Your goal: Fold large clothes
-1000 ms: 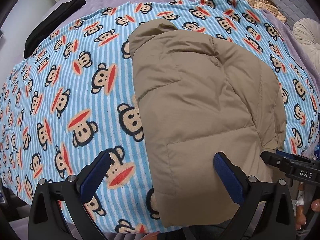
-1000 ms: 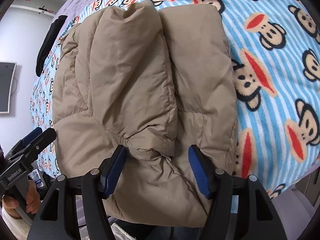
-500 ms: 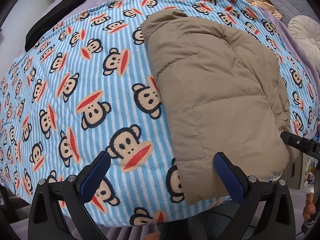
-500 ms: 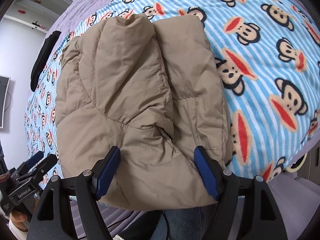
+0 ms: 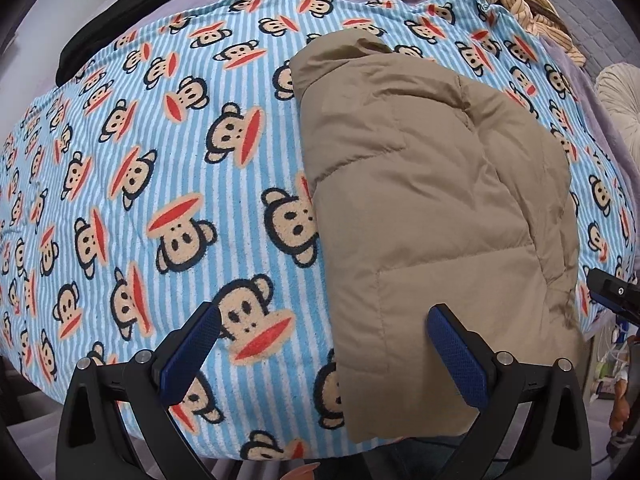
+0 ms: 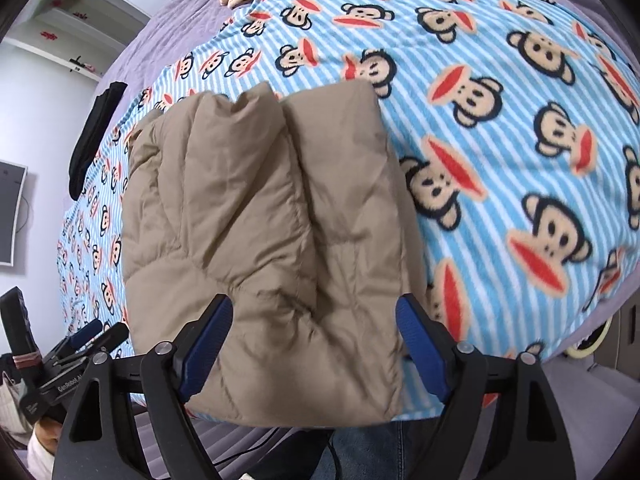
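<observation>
One folded tan quilted puffer jacket (image 5: 432,216) lies on the monkey-print striped blanket (image 5: 160,160), at three o'clock. We hold two grippers: left gripper (image 5: 324,352) open and empty, right gripper (image 6: 314,344) opening above the jacket, gripping nothing.

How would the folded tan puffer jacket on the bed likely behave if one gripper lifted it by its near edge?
The jacket looks puffy and quilted, so it is probably light for its bulk. Its soft creases suggest it would flop and sag. The loose folded layers on top would likely spring open, since nothing pins them.

left claw (image 5: 320,354) – black frame, blue textured pads | right claw (image 6: 314,342) – same, silver screws
</observation>
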Demonstrator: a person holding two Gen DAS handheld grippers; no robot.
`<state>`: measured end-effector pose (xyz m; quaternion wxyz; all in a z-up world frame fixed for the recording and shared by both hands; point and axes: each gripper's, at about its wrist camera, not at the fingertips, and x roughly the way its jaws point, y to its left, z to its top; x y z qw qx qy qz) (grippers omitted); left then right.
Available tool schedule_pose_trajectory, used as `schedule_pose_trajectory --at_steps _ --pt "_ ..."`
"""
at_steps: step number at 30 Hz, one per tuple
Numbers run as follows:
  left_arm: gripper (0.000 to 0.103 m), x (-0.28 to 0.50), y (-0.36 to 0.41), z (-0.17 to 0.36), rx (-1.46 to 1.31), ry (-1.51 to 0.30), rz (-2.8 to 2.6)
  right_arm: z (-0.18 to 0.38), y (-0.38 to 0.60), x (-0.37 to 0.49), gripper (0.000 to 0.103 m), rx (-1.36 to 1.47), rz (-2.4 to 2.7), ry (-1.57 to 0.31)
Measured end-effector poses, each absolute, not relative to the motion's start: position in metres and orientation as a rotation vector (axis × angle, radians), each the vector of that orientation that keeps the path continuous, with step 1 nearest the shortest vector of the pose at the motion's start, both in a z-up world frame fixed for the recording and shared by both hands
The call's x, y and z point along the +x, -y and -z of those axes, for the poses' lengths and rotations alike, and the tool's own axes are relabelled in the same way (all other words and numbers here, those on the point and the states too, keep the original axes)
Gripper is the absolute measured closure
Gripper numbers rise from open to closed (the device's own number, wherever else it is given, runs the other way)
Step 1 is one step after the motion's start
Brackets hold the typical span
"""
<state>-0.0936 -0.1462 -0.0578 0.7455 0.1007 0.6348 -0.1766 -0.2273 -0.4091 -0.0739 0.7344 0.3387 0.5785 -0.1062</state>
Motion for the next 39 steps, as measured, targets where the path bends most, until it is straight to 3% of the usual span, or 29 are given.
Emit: schedule_pose_trajectory --at_steps 2,21,28,39 --pt "0.000 -0.086 0.152 0.058 0.191 -1.397 0.386 0.076 0.419 -0.219 0.000 0.741 0.217 -1.286" --pt "0.000 -0.035 0.185 0.112 -0.072 -1.551 0.667 0.114 0.445 -0.171 0.000 0.823 -0.093 -1.358" --pt "0.000 -0.021 0.188 0.141 -0.128 -1.591 0.713 0.146 0.438 -0.142 0.000 0.598 -0.028 -1.519" --pt "0.000 -0.013 0.191 0.191 -0.374 -1.696 0.771 0.202 0.468 -0.127 0.000 0.899 -0.211 -1.466"
